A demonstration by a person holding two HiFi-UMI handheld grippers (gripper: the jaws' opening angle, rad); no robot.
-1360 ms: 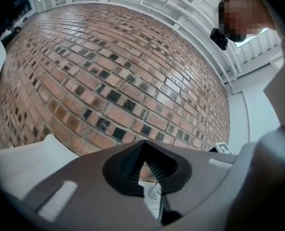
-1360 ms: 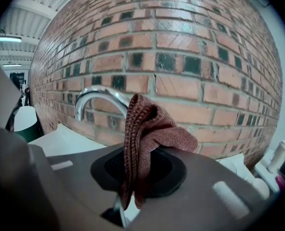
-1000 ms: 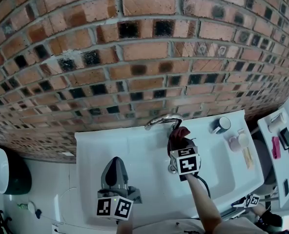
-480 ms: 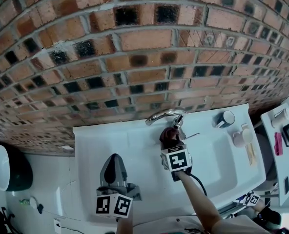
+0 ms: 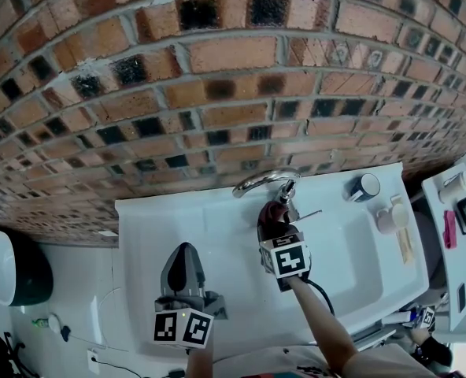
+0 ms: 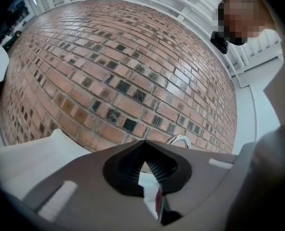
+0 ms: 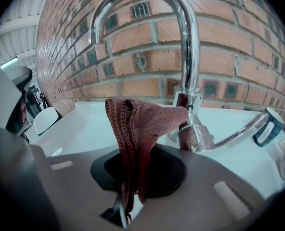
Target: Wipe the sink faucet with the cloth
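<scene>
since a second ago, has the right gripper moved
Yes: the right gripper, gripping the dark red cloth, shifted left off the base of the curved chrome faucet, uncovering its lever.

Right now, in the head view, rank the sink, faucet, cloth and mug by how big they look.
1. sink: by far the largest.
2. faucet: long but thin.
3. cloth and mug: they look about alike, so I won't rank them.
</scene>
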